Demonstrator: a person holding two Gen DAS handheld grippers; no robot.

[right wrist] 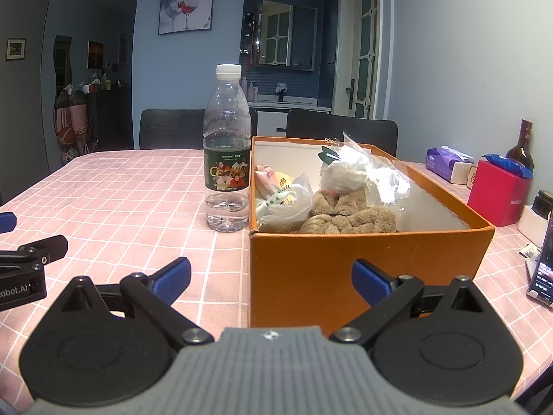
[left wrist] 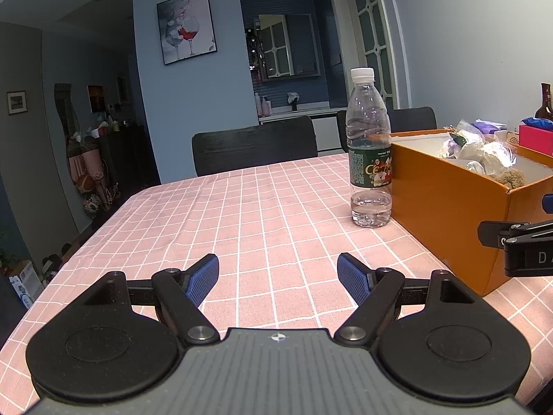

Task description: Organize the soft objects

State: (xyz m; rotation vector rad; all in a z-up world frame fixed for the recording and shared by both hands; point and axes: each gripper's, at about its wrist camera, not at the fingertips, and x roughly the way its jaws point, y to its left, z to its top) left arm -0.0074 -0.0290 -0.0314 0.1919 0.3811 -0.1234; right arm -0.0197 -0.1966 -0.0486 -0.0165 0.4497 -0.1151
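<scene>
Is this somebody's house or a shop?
Most likely a home, probably a dining room. A table with a pink checked tablecloth has dark chairs pushed up to it, a wine-glass picture hangs on the wall, and a tissue pack and a water bottle sit out.

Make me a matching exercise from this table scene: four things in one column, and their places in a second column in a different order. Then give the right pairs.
Things:
1. water bottle
2. brown plush toy
3. red box
4. left hand-held gripper

Places:
A. inside the orange box
B. open, above bare pink checked tablecloth
C. standing just left of the orange box
D. on the table, right of the orange box

Pairs: 1-C, 2-A, 3-D, 4-B
</scene>
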